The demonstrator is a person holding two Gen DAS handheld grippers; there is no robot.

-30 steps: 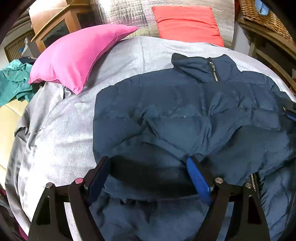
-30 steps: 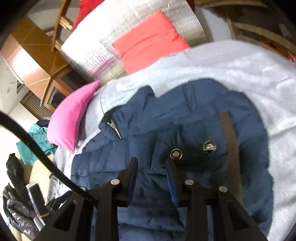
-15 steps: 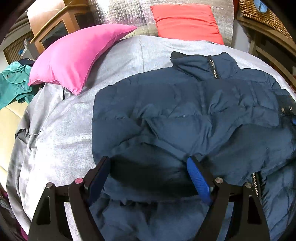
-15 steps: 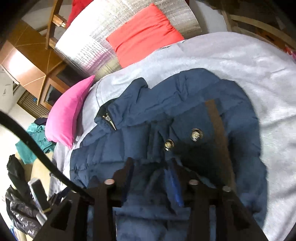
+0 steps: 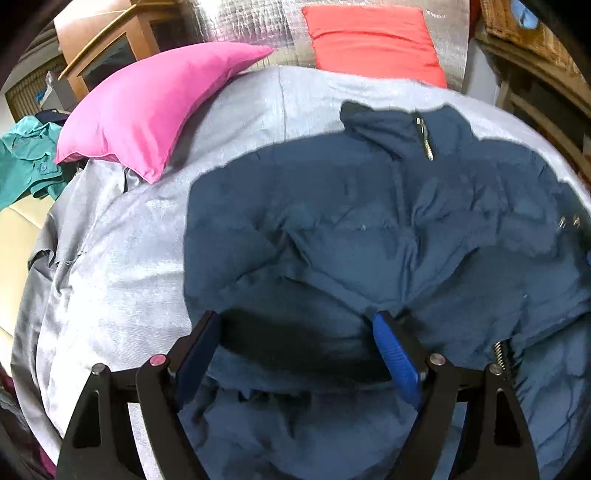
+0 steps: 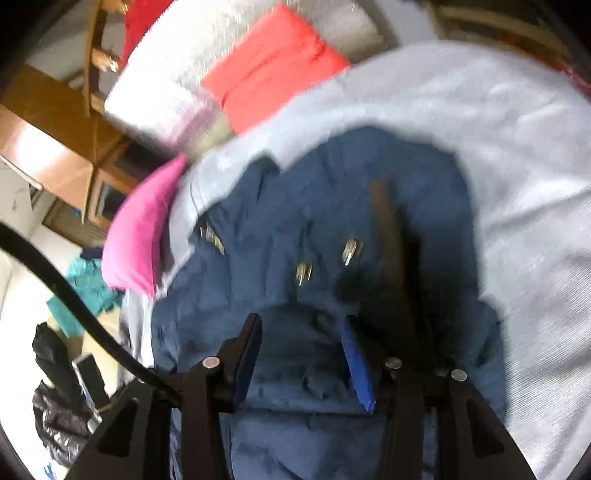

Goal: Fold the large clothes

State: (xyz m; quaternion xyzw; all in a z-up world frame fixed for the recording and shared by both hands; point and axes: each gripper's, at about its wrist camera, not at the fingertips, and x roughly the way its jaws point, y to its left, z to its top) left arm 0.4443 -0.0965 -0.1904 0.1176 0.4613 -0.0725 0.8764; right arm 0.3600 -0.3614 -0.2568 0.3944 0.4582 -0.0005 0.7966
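Left gripper (image 5: 295, 325): hovering low over the near hem area of the jacket, jaws standing wide apart, blue pads clear of the cloth, nothing gripped

Right gripper (image 6: 301, 332): hanging over the jacket's near side, jaws parted with a puffed fold lying between them; pads not seen pressing on it; view blurred

Navy puffer jacket (image 5: 369, 229): lying spread on the grey bedspread (image 5: 122, 258), collar and zip (image 5: 424, 138) pointing toward the far pillows, two metal snap buttons (image 6: 325, 258) showing on a folded-in part, brown strip (image 6: 388, 221) running beside them

Pink pillow (image 5: 147, 110): resting on the bedspread's far left, well apart from the jacket

Red cushion (image 5: 373, 37): leaning against a silver quilted backing (image 5: 251, 22) at the far end

Teal garment (image 5: 26, 166): lying off the bed at left

Wooden cabinet (image 5: 110, 37): standing beyond the pink pillow
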